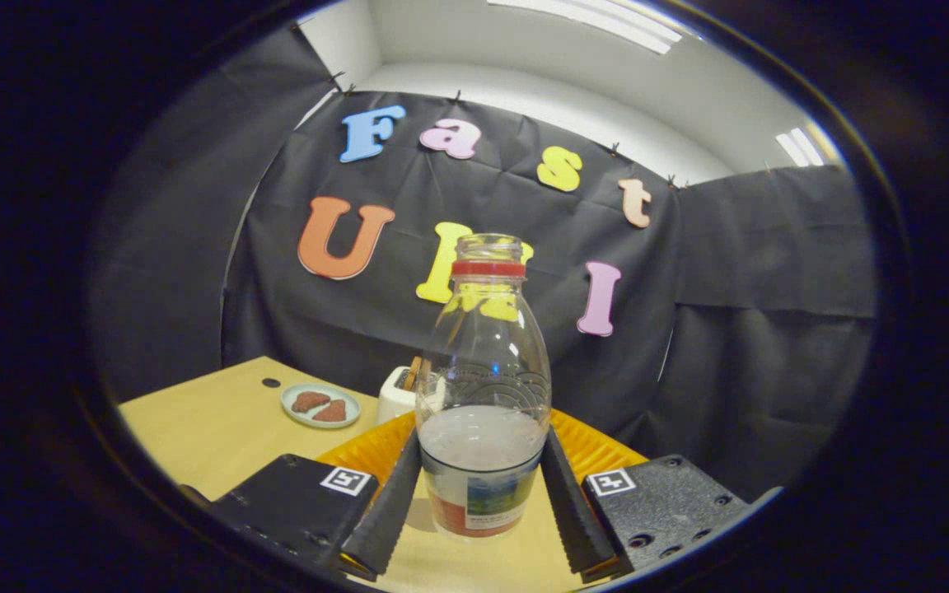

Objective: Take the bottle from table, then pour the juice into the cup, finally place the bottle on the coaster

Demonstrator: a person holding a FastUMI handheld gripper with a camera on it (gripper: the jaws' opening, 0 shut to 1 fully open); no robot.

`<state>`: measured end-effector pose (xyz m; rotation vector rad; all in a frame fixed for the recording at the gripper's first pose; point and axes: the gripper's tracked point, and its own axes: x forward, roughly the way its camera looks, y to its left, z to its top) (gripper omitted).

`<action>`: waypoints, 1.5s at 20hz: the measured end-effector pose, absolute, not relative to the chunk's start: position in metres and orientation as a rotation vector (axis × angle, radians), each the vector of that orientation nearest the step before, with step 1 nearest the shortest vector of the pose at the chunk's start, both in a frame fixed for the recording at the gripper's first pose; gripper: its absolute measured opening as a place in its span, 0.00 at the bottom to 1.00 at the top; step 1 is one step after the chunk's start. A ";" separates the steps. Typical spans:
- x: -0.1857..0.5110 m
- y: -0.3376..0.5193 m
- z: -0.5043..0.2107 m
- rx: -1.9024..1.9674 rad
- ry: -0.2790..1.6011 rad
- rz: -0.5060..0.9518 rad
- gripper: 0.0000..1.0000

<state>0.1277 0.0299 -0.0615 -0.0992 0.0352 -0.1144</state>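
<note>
Gripper (481, 494) fingers sit closed against both sides of the clear bottle (483, 387), clamped on its lower, labelled part; bottle upright, uncapped, red neck ring, pale liquid filling roughly the bottom third. Just beyond the fingers, behind the bottle, lies an orange-yellow ridged plate (586, 449), with a white container (396, 394) at its far left rim. Farther ahead-left on the wooden table (219, 424) sits a small green dish (320, 405) with two reddish pieces, open tabletop around it, table's far edge meeting the black cloth wall.

The bottle (483, 387) label — print too small to read.
</note>
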 end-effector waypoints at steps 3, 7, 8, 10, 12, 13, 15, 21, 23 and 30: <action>0.137 0.026 -0.060 -0.007 0.045 -0.080 0.81; 0.156 0.016 -0.062 0.016 0.025 -0.088 0.81; 0.161 0.015 -0.067 0.012 0.014 -0.093 0.81; 0.169 0.018 -0.074 -0.001 -0.003 -0.086 0.81; 0.179 0.022 -0.087 -0.005 -0.001 -0.069 0.81; 0.185 0.025 -0.096 -0.004 0.004 -0.063 0.81; 0.194 0.028 -0.111 -0.007 -0.005 -0.050 0.81; 0.238 0.032 -0.186 0.034 0.064 -0.035 0.81; 0.249 0.032 -0.205 0.042 0.079 -0.036 0.81; 0.272 0.027 -0.257 0.044 0.137 -0.035 0.81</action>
